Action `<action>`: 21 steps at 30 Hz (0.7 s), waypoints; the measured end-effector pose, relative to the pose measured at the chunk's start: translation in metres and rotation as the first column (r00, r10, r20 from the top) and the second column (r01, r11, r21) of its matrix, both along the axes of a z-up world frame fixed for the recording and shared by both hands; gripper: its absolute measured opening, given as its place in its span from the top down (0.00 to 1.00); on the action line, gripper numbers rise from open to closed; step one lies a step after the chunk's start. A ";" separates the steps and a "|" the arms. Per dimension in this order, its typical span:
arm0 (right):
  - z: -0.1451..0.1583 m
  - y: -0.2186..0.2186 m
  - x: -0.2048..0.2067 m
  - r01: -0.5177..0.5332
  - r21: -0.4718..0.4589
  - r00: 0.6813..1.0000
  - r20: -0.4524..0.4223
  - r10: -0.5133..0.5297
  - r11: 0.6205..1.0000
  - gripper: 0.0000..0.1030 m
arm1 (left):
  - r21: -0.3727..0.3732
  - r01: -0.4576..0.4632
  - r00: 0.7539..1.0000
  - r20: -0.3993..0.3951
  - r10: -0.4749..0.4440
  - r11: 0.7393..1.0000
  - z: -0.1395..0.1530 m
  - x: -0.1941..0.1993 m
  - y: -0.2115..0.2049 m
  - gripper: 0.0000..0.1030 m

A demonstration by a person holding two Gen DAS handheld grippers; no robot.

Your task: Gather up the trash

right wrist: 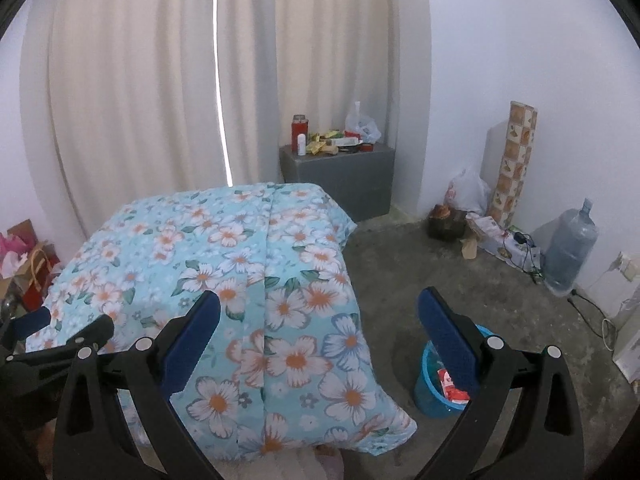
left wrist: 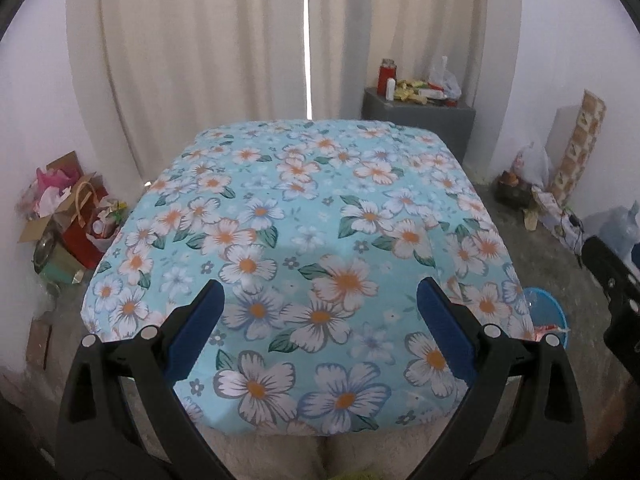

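Blue-padded left gripper (left wrist: 320, 320) and right gripper (right wrist: 320, 320), both spread wide and empty, are held above the floral cloth (left wrist: 312, 216). Red trash (right wrist: 450, 386) is seen in the blue bucket (right wrist: 430, 400), low and right, nearer the right gripper.

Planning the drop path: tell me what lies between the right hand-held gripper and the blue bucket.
Nothing: in the right wrist view the open right hand-held gripper hangs over the blue bucket, its right finger overlapping the rim, red wrappers already inside.
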State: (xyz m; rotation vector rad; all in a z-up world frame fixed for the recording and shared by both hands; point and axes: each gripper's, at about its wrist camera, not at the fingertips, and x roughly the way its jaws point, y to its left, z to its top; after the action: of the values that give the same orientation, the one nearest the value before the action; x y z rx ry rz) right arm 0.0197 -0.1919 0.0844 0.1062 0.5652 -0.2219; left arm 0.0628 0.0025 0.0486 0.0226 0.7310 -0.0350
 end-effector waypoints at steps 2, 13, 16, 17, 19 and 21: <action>-0.004 0.004 -0.002 -0.012 -0.003 1.000 -0.021 0.012 1.000 0.06 | -0.016 -0.016 1.000 -0.013 0.016 1.000 -0.002 -0.001 0.005 0.10; -0.065 0.023 -0.007 -0.033 -0.043 0.959 -0.282 0.019 0.999 0.06 | 0.022 -0.072 0.981 -0.177 0.075 0.997 -0.048 -0.019 0.021 0.10; -0.073 0.027 -0.013 -0.027 -0.068 0.950 -0.313 0.004 0.997 0.06 | 0.036 -0.064 0.977 -0.204 0.070 0.997 -0.057 -0.023 0.024 0.10; -0.075 0.027 -0.015 -0.021 -0.075 0.947 -0.323 -0.005 0.997 0.06 | 0.040 -0.063 0.976 -0.207 0.070 0.997 -0.058 -0.023 0.024 0.10; -0.078 0.026 -0.018 -0.010 -0.078 0.943 -0.333 -0.016 0.997 0.06 | 0.044 -0.058 0.975 -0.213 0.066 0.997 -0.060 -0.023 0.025 0.10; -0.080 0.025 -0.020 -0.004 -0.078 0.939 -0.344 -0.023 0.997 0.06 | 0.049 -0.052 0.975 -0.214 0.062 0.997 -0.060 -0.023 0.025 0.10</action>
State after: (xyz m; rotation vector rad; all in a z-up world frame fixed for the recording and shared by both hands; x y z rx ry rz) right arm 0.0000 -0.1666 0.0042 -0.0071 0.9052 -0.2744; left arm 0.0396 0.0276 -0.0118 0.0395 0.9496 0.0339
